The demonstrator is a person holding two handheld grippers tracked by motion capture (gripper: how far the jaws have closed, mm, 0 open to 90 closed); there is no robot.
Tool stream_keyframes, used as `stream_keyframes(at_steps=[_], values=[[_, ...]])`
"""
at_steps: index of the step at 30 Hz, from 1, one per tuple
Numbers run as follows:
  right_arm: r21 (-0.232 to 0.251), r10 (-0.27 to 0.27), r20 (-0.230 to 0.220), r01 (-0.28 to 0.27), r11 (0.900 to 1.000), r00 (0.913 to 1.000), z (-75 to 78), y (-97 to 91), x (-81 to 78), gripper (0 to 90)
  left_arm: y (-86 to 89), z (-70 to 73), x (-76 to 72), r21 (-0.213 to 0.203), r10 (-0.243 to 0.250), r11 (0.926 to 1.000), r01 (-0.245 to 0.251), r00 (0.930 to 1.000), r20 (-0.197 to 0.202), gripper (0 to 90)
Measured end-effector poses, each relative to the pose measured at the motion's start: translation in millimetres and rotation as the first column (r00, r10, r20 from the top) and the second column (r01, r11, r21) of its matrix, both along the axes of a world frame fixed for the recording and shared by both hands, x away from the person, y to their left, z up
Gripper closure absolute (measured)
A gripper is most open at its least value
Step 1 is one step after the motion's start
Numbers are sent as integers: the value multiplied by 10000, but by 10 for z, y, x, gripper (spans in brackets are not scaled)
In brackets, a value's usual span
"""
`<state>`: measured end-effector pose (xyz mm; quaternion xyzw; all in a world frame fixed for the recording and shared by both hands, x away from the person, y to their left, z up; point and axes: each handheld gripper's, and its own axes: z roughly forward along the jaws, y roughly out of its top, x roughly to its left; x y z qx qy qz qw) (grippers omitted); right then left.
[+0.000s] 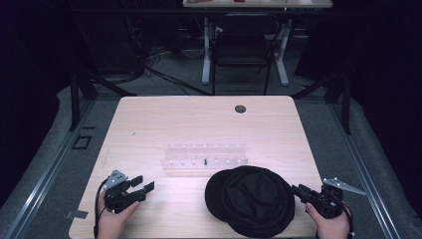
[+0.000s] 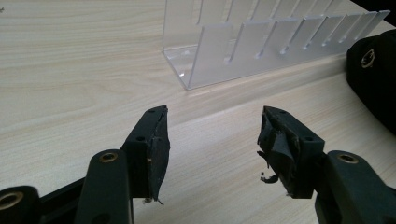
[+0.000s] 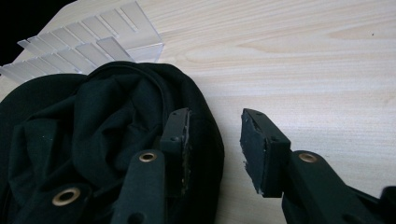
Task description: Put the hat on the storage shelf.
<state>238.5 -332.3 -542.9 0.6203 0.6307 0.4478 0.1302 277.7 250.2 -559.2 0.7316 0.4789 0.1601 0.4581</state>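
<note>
Right gripper view: cap (image 3: pixel 93 140) beside claw (image 3: pixel 215 135)

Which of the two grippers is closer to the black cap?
The right gripper: its open jaws sit at the cap's right edge. The left gripper, also open, is well off to the cap's left over bare table.

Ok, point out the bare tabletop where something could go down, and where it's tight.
Free: the far half of the table beyond the clear slotted rack, and the near-left stretch between the left gripper and the black cap. Tight: the strip between rack and cap, and the near-right edge, where the right gripper is at the cap.
</note>
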Motion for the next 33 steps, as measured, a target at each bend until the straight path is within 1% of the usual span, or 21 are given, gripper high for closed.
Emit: stream_keyframes(at_steps=[3, 4, 5, 6, 8, 10, 11, 12, 14, 16, 17, 19, 20, 23, 26, 27, 28, 29, 30, 32, 33], values=[[-145, 118, -27, -119, 9998, 9999, 20, 12, -3, 623, -2, -6, 3, 40, -38, 10000, 38, 10000, -87, 429], [-252, 128, -66, -130, 9996, 9999, 26, 20, -4, 626, -3, -3, 4, 62, -49, 10000, 50, 9999, -101, 429], [-487, 135, -172, -143, 9987, 9998, 39, 41, -9, 632, -7, 5, 3, 3, -51, 10000, 51, 10000, -30, 432], [-541, 87, -201, -97, 9985, 9998, 45, 50, -12, 633, -10, 9, 0, 13, -23, 10000, 23, 10000, -1, 433], [-509, 90, -203, -100, 9987, 9998, 50, 54, -12, 633, -12, 13, -3, 54, -27, 10000, 27, 10000, 17, 434], [-412, 184, -415, -201, 9989, 9990, 84, 66, -12, 637, -15, 15, -10, 115, -9, 9999, 9, 10000, 30, 440], [-412, 184, -415, -201, 9989, 9990, 84, 66, -12, 637, -15, 15, -10, 115, -9, 9999, 9, 10000, 30, 440], [-419, 214, -495, -235, 9988, 9985, 96, 73, -11, 644, -16, 19, -11, 86, -45, 10000, 45, 10000, 19, 440], [-599, 238, -784, -286, 9978, 9966, 134, 85, 0, 666, -19, 26, -13, 113, -42, 9999, 41, 10000, 61, 440], [-487, 305, -1132, -362, 9982, 9931, 178, 79, 10, 676, -16, 30, -11, 113, -49, 9999, 49, 10000, 38, 445], [-487, 305, -1132, -362, 9982, 9931, 178, 79, 10, 676, -16, 30, -11, 113, -49, 9999, 49, 10000, 38, 446], [-421, 319, -1424, -382, 9984, 9893, 225, 62, 38, 679, -3, 29, -7, 89, -8, 10000, 8, 10000, -30, 448], [-421, 319, -1424, -382, 9984, 9893, 225, 62, 38, 679, -3, 29, -7, 89, -8, 10000, 8, 10000, -30, 450], [-550, 364, -1735, -466, 9974, 9842, 278, 37, 79, 704, -4, 23, -5, 126, 35, 9999, -34, 9999, -95, 451], [-448, 549, -2214, -664, 9968, 9736, 315, 32, 122, 722, -11, 19, -4, 131, -12, 9999, 13, 10000, -72, 452], [-549, 632, -2473, -791, 9953, 9669, 331, 41, 144, 722, -13, 19, -3, 167, -21, 9999, 22, 10000, -81, 452], [-704, 662, -2610, -874, 9937, 9631, 341, 52, 158, 723, -18, 19, -3, 210, -12, 9998, 14, 9999, -102, 452], [-1007, 732, -2841, -1057, 9893, 9560, 361, 71, 185, 724, -19, 19, -3, 208, -20, 9998, 23, 9999, -106, 452], [-1069, 764, -2943, -1122, 9879, 9526, 370, 84, 199, 725, -20, 19, -4, 200, -32, 9998, 35, 9999, -108, 452], [-1037, 869, -3302, -1276, 9864, 9399, 397, 105, 234, 727, -22, 19, -4, 196, -77, 9998, 79, 9999, -118, 452], [-1038, 946, -3398, -1373, 9851, 9357, 404, 105, 249, 727, -26, 16, -5, 180, -62, 9998, 64, 9999, -109, 452]])
